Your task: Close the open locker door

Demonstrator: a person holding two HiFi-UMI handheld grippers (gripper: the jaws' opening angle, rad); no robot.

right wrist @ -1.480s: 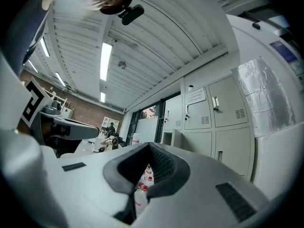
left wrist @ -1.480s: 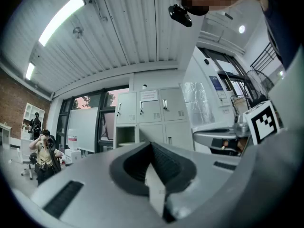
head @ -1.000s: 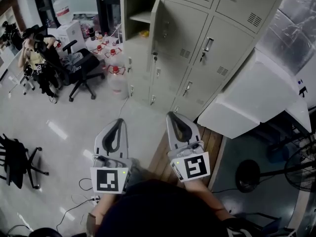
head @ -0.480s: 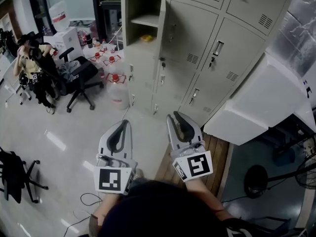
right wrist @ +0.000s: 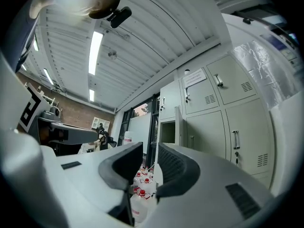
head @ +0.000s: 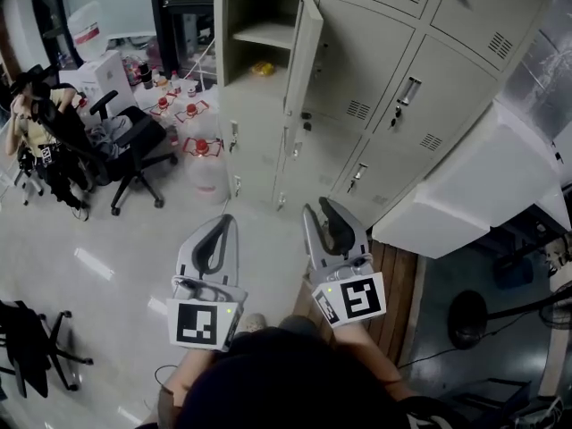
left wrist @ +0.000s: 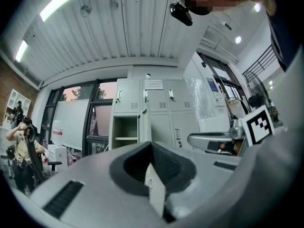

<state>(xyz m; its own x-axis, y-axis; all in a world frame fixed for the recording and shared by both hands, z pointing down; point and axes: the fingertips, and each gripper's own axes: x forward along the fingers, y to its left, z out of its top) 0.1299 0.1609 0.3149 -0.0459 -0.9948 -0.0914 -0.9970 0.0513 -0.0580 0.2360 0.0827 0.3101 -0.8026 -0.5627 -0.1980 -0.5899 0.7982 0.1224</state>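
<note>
A bank of grey lockers (head: 384, 88) stands ahead. One upper door (head: 302, 61) hangs open, edge-on to me, beside its compartment (head: 257, 34), which holds a shelf and a small yellow thing. My left gripper (head: 225, 218) is held level, well short of the lockers, its tips meeting with nothing between them. My right gripper (head: 317, 206) is beside it, also short of the lockers. Its jaws have just been opening and stand apart, empty. The open door (left wrist: 141, 127) shows in the left gripper view above the left gripper (left wrist: 151, 144). The door (right wrist: 178, 125) shows past the right gripper (right wrist: 150, 146).
Large water bottles with red caps (head: 201, 150) stand on the floor left of the lockers, near a black office chair (head: 134, 146). A person (head: 36, 123) stands far left. A white cabinet (head: 483, 186) juts out at right, over a wooden pallet (head: 393, 302) and a fan (head: 474, 315).
The lockers have drawn nearer and the open door now stands higher and larger in view. Both grippers have come forward with me. The right jaws have parted.
</note>
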